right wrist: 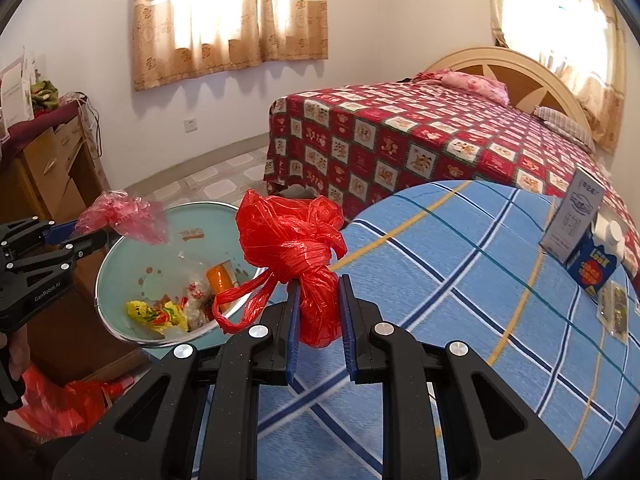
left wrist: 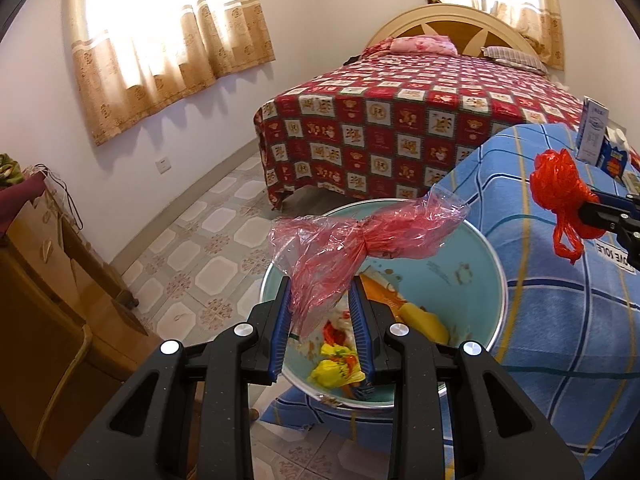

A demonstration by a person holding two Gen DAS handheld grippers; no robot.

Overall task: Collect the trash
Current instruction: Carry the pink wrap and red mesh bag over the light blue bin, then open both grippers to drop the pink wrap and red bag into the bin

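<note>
My left gripper (left wrist: pixel 320 280) is shut on a crumpled clear pink plastic wrap (left wrist: pixel 360 240) and holds it over the pale blue trash bin (left wrist: pixel 472 248); it also shows in the right wrist view (right wrist: pixel 120 218). The bin (right wrist: pixel 132 248) holds yellow, orange and white wrappers (right wrist: pixel 160 314). My right gripper (right wrist: pixel 319 280) is shut on a knotted red plastic bag (right wrist: pixel 296 248), just right of the bin rim above the blue checked cloth (right wrist: pixel 460 280). The red bag also shows in the left wrist view (left wrist: pixel 560 192).
A blue milk carton (right wrist: pixel 596 264), a white box (right wrist: pixel 572 216) and a foil packet (right wrist: pixel 614 308) lie on the cloth at the right. A bed with a red quilt (right wrist: pixel 400 136) stands behind. A wooden dresser (left wrist: pixel 48 264) is at the left. Red bags (right wrist: pixel 68 404) lie low left.
</note>
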